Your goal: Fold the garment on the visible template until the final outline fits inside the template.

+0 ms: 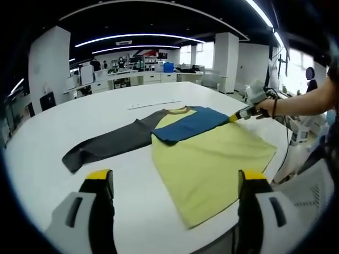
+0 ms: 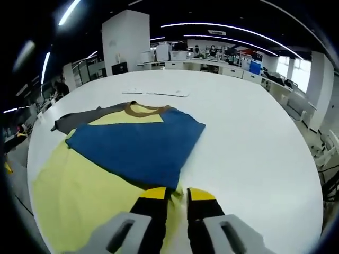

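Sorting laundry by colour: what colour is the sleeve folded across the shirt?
Blue sleeve, lying over the yellow shirt body; clearest in the right gripper view.

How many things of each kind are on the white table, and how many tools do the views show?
Garment: 1 (yellow body, blue sleeve folded across, grey sleeve spread out)
Flat white strip: 1
Left tool: 1
Right tool: 1
Total: 4

An open office with a dark ceiling, curved strip lights [image 1: 143,38], white pillars [image 2: 126,43], bright windows [image 1: 200,55], and counters [image 1: 137,78] behind the white desk [image 2: 254,132].
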A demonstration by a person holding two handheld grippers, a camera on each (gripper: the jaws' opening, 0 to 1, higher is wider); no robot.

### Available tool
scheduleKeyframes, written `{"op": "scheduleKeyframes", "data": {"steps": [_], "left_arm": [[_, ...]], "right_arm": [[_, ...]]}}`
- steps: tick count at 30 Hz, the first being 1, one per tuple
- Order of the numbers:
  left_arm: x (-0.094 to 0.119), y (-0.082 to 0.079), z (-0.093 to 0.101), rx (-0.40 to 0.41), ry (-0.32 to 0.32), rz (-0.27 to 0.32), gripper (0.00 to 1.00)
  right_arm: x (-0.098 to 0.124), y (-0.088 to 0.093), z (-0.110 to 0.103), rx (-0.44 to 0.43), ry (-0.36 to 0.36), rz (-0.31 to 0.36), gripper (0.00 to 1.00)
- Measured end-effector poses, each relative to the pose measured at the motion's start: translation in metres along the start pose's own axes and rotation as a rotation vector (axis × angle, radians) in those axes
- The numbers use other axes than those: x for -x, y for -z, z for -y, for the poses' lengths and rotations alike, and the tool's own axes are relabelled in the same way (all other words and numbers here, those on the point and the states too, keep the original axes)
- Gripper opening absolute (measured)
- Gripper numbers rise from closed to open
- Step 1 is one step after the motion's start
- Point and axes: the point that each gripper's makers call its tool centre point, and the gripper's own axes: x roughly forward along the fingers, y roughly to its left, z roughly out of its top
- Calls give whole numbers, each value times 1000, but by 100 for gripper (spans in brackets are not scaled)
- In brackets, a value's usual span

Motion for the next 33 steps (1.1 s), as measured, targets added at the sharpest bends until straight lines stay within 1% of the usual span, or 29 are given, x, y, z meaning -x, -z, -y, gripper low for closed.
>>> {"op": "scheduleKeyframes", "data": {"steps": [2,4,6,11,13,16,24,33], "left_arm": [[0,0,-1,4,-4,3,95],[1,-1,-2,6,-9,3,95],[2,0,-4,7,-10,3,95],[1,2,-8,14,-20,2,94],[0,4,-11,17,-22,-2,94],[1,3,-12,13,-23,-3,94],[6,7,-32,19,-56,-6,94],[8,3,-32,14,-70,-8,95]], "right_arm": [[-1,0,-2,-7,-1,4,6],[-4,5,-2,-2,11,-11,5],[-4,7,0,-6,20,-14,1],[-3,6,4,-65,31,-1,0],[-2,6,5,-69,34,0,0],[-2,6,8,-48,33,-3,0],[0,6,15,-28,25,-4,0],[2,8,27,-9,15,-8,0]]}}
